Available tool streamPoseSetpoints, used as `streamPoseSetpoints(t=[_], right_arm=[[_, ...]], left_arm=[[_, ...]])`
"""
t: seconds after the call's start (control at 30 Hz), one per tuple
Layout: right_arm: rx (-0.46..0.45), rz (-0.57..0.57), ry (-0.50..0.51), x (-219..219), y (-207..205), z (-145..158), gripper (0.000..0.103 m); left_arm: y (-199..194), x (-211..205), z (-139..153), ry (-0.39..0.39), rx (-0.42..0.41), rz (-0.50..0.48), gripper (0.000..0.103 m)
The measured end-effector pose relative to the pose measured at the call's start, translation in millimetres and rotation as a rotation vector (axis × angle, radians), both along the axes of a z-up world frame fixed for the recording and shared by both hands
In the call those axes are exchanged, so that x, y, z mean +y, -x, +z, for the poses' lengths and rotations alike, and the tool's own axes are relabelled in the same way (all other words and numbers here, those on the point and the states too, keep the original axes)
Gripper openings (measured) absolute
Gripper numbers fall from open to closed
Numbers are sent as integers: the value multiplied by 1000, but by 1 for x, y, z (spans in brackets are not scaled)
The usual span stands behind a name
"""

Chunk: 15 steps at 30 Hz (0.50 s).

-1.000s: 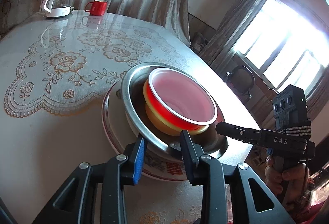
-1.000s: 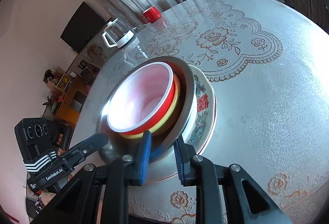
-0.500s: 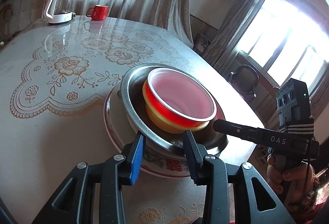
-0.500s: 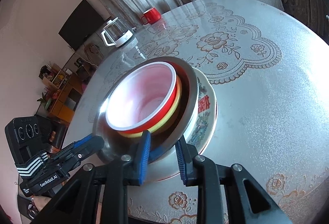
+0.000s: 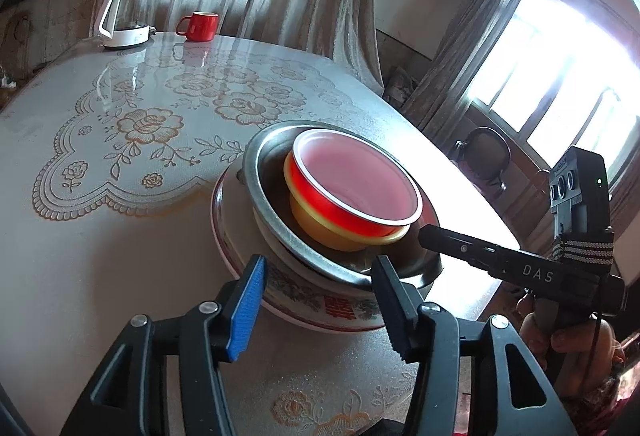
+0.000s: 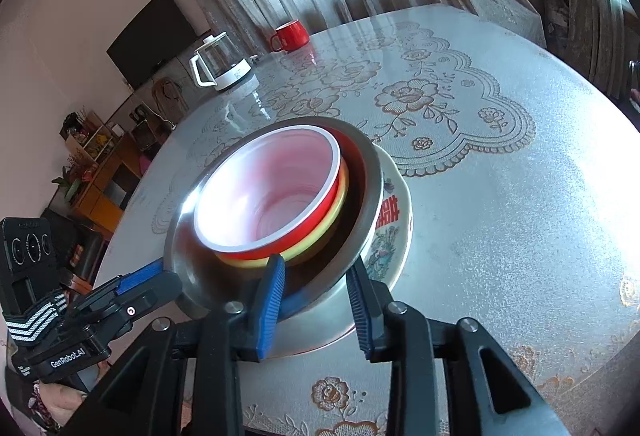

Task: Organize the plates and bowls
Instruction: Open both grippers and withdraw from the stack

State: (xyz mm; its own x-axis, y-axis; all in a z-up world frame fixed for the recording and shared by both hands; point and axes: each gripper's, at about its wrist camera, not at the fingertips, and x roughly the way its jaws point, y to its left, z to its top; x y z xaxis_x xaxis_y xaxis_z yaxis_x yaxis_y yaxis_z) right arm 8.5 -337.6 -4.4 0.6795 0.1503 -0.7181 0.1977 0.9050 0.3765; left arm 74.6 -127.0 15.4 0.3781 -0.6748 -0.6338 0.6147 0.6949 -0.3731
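A red bowl [image 5: 356, 176] sits inside a yellow bowl [image 5: 320, 224], both nested in a steel bowl [image 5: 260, 172] on a flower-patterned plate [image 5: 304, 300]. The stack rests on the table. My left gripper [image 5: 320, 268] is at the stack's near edge. Its jaws are opening and stand apart on either side of the rims, not pressing. In the right wrist view my right gripper [image 6: 316, 268] is at the steel bowl [image 6: 364, 172] rim above the plate [image 6: 394, 220]. Its jaws are opening too, with the rim between them and the pads clear of it.
A glass kettle [image 5: 126, 16] and a red mug [image 5: 200, 26] stand at the table's far side. A lace-patterned cloth [image 5: 140, 124] covers the round table. The table edge runs just right of the stack, with a chair [image 5: 486, 156] beyond. A person's hand [image 5: 560, 332] holds the right gripper.
The jaws of both grippers have spread wider at the rim of the stack, the left ones most. The stack has stayed in place on the table.
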Motion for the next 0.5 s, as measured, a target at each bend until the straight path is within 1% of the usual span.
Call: streamPoseSetpoints(t=[0.07, 0.1, 0.13, 0.17, 0.2, 0.23, 0.27, 0.3, 0.33, 0.37, 0.43, 0.5], right_arm=[[-9, -9, 25, 1, 4, 3, 38], [-15, -13, 39, 1, 7, 5, 39], [-18, -20, 57, 1, 10, 7, 41], [-22, -28, 74, 1, 13, 9, 41], [-27, -35, 91, 1, 17, 11, 41], [-31, -44, 106, 2, 20, 13, 42], [-37, -52, 116, 3, 24, 14, 44], [-45, -58, 125, 4, 29, 16, 45], [-56, -62, 135, 5, 34, 18, 51], [-66, -64, 146, 8, 39, 19, 59], [-82, -67, 168, 14, 48, 21, 70], [-92, -68, 180, 21, 56, 21, 72]], left_arm=[[4, 4, 0, -12, -11, 18, 69], [6, 6, 0, -15, -15, 29, 73], [8, 9, 1, -17, -18, 44, 82], [10, 12, 1, -20, -23, 61, 87], [13, 14, 2, -27, -31, 78, 90], [16, 16, 3, -34, -39, 92, 95], [18, 18, 4, -47, -47, 109, 102], [22, 20, 4, -61, -57, 126, 103], [24, 20, 4, -78, -60, 138, 103], [27, 21, 3, -98, -57, 148, 103], [31, 21, 1, -145, -48, 175, 103], [36, 22, -3, -189, -42, 194, 103]])
